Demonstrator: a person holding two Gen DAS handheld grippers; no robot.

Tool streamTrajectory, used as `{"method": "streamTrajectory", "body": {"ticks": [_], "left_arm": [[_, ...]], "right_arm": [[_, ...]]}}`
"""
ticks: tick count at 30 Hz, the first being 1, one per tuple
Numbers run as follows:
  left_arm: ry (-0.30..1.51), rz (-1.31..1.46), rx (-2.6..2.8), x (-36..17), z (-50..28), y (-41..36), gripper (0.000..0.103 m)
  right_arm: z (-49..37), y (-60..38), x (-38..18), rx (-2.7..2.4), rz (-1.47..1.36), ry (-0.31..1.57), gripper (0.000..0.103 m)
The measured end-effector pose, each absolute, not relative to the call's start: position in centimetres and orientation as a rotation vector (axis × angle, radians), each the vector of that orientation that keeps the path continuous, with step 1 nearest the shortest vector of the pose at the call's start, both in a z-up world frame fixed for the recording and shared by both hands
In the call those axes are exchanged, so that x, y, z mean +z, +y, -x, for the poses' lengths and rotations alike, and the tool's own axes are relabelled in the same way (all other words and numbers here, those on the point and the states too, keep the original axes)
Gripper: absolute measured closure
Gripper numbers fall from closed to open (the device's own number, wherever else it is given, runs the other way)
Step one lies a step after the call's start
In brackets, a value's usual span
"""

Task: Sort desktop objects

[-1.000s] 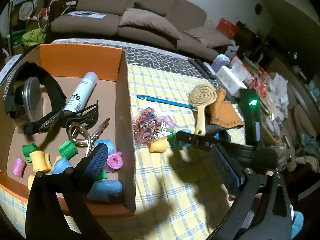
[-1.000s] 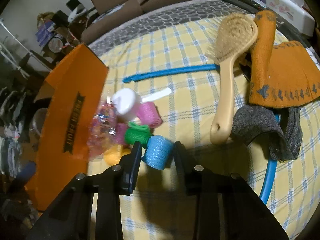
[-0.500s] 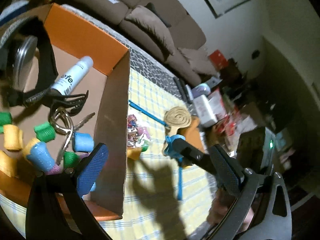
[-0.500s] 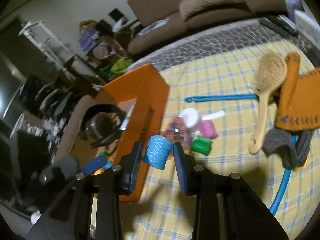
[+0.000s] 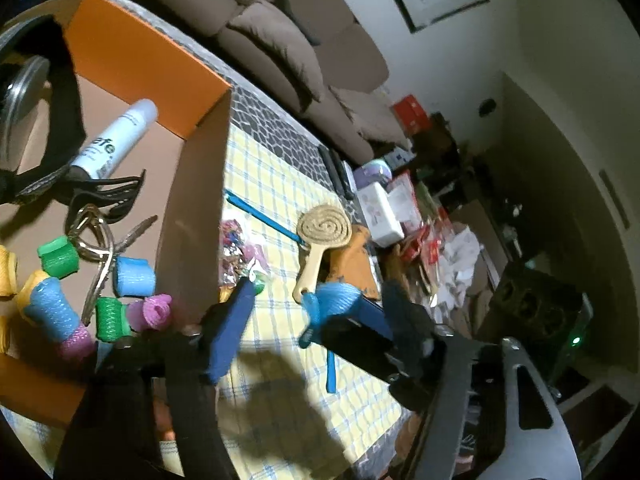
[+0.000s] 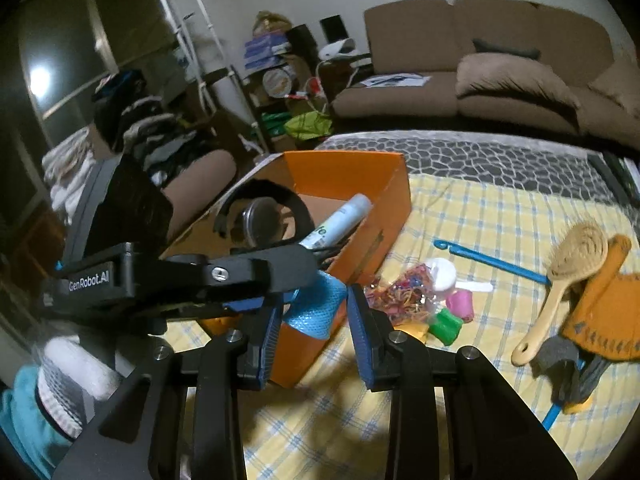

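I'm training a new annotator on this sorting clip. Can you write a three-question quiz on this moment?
1. True or false: the right gripper holds a blue hair roller.
2. Where does the white spray bottle lie? A. on the checked cloth B. inside the orange box C. on the sofa
3. Fill in: the wooden hairbrush lies partly on an orange ____.

Key: 1 true; 2 B; 3 cloth.
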State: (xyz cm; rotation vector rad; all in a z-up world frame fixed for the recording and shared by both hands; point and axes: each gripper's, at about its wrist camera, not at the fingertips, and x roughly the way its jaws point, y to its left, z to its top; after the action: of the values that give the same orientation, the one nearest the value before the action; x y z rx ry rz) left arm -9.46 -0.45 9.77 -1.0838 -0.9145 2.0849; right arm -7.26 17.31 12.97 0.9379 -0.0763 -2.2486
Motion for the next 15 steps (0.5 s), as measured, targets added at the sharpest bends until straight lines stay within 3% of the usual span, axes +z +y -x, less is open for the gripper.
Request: {"method": "streamTrajectory", "body": {"ticks": [3, 5, 12, 13, 15], "left_arm": [[-0.893, 1.076, 2.080, 10.0, 9.2, 0.0, 0.073], [-0.880, 1.079, 2.108, 10.1, 9.2, -0.1, 0.078], [-0.921, 1.074, 2.121, 9.9, 9.2, -0.5, 0.078], [-0.928, 1.073, 2.125, 9.9, 9.2, -0.7, 0.078], [-0.946, 1.075, 2.137, 9.8, 9.2, -1.2, 0.078]], "right_arm": [[7.0, 16.6, 12.6, -2.249, -0.938, -0.024, 0.070], [6.8, 16.1, 12.3, -2.262, -0.942, 0.030, 0.070], [6.7, 15.7, 11.8, -2.286, -0.946, 0.101, 0.069], [6.8, 15.8, 11.7, -2.287, -0.954, 0.103, 0.066], [7.1, 16.2, 11.5, -2.270, -0.983, 0.083, 0.050]]}}
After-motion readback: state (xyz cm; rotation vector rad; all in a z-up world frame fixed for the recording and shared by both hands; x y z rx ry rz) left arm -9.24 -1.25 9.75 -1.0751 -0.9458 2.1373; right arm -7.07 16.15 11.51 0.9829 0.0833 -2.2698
